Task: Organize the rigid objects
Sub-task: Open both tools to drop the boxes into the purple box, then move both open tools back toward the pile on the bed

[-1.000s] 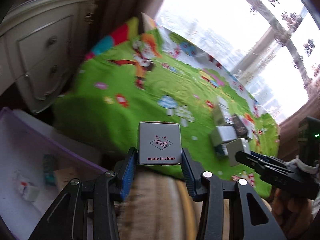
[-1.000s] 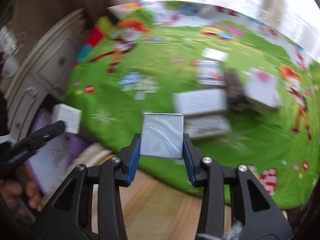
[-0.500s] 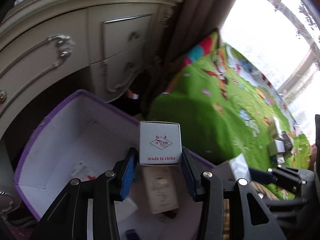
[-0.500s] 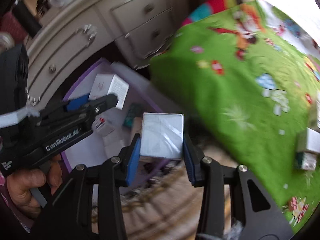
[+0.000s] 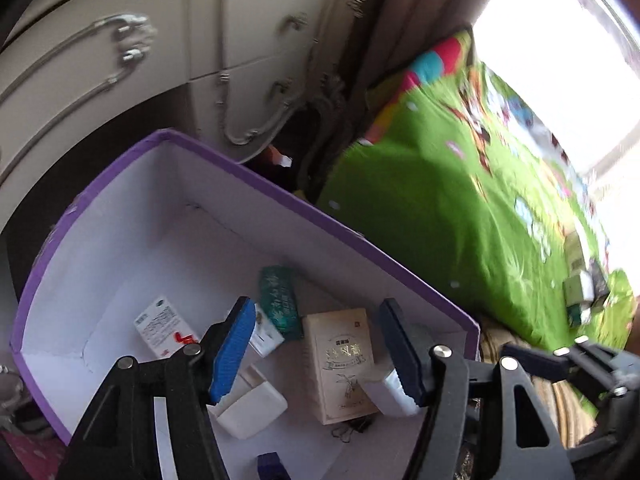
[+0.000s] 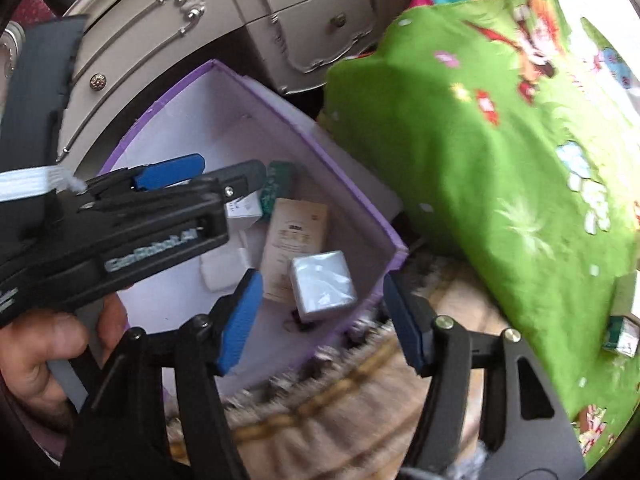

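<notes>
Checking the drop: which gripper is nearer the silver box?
Right. The right gripper is just above the silver box; the left gripper is farther along the bin.

A home here, a bedroom by the look of it: a cream-painted dresser with curled silver drawer handles [image 5: 120, 52] stands against brown curtains [image 5: 420, 20], bright daylight beside them. A green cartoon-printed play mat [image 6: 500, 152] covers the floor, its near edge beside a purple-rimmed white cardboard box [image 5: 168, 216] and a fringed beige rug [image 6: 320, 412].
</notes>
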`<state>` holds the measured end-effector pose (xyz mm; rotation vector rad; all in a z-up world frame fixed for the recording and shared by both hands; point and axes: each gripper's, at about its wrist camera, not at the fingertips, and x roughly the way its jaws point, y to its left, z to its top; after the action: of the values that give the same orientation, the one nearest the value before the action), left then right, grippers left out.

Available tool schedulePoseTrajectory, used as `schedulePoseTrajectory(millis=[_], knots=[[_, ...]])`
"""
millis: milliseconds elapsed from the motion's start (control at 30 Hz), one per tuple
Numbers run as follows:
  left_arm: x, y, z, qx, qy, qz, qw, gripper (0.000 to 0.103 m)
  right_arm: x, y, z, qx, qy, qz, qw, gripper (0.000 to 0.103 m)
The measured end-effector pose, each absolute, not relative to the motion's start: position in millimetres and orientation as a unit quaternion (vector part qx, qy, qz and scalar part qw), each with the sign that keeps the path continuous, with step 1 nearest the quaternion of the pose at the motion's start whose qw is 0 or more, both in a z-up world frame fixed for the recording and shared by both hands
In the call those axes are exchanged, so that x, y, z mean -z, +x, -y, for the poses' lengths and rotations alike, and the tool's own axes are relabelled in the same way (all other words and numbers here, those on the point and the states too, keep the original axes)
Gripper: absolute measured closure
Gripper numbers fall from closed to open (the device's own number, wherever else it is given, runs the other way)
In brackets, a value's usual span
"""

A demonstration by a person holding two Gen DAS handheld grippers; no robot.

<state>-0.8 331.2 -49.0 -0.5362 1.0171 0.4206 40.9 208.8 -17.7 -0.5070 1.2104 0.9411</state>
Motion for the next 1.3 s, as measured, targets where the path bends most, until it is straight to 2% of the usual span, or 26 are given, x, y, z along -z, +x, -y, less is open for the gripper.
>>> schedulePoseTrajectory(millis=[167, 267, 300, 333, 400, 533, 700, 800, 900, 933, 1067, 1133, 1300], knots=[[60.2, 38.9, -286.8, -0.130, -0.157, -0.531, 0.822, 0.039, -2.3, 50.8, -157.0, -0.402, -0.211, -0.521, 0.723, 0.035], [72.8, 63.0, -264.8, -0.095, -0.123, -0.561, 0.813, 0.046, -17.8, 65.2, -118.8, -0.380, -0.201, -0.507, 0.747, 0.033], [74.9, 69.6, -259.8, -0.084, -0.121, -0.565, 0.812, 0.058, -21.5, 68.5, -106.4, -0.374, -0.196, -0.503, 0.754, 0.031], [76.2, 73.8, -257.7, -0.081, -0.120, -0.570, 0.808, 0.061, -24.6, 72.4, -93.7, -0.367, -0.190, -0.499, 0.761, 0.030], [75.5, 81.4, -255.1, -0.081, -0.117, -0.572, 0.808, 0.062, -28.3, 81.8, -70.2, -0.352, -0.181, -0.498, 0.772, 0.029], [71.1, 92.6, -243.3, -0.066, -0.089, -0.583, 0.805, 0.071, -29.4, 101.3, -18.8, -0.315, -0.148, -0.503, 0.791, 0.029], [67.3, 98.9, -230.5, -0.056, -0.078, -0.584, 0.806, 0.071, -31.4, 127.7, 49.7, -0.245, -0.105, -0.502, 0.823, 0.027], [59.9, 95.2, -234.0, -0.062, -0.081, -0.582, 0.807, 0.066, -26.1, 144.6, 89.9, -0.208, -0.073, -0.510, 0.831, 0.026], [38.2, 81.9, -232.4, -0.079, -0.076, -0.563, 0.819, 0.047, -20.6, 154.5, 121.9, -0.178, -0.052, -0.517, 0.836, 0.026], [30.9, 77.7, -229.4, -0.080, -0.075, -0.555, 0.824, 0.045, -18.7, 156.1, 131.7, -0.171, -0.045, -0.519, 0.836, 0.026], [-4.5, 75.2, -195.9, -0.032, -0.078, -0.524, 0.848, 0.044, -5.7, 156.3, 149.3, -0.166, -0.022, -0.533, 0.830, 0.026], [-19.2, 81.2, -172.2, 0.000, -0.072, -0.510, 0.857, 0.040, -1.3, 153.3, 147.2, -0.176, -0.024, -0.538, 0.824, 0.026], [-40.2, 104.9, -111.0, 0.065, -0.039, -0.492, 0.868, 0.036, 1.9, 142.3, 119.9, -0.228, -0.074, -0.532, 0.812, 0.026]])
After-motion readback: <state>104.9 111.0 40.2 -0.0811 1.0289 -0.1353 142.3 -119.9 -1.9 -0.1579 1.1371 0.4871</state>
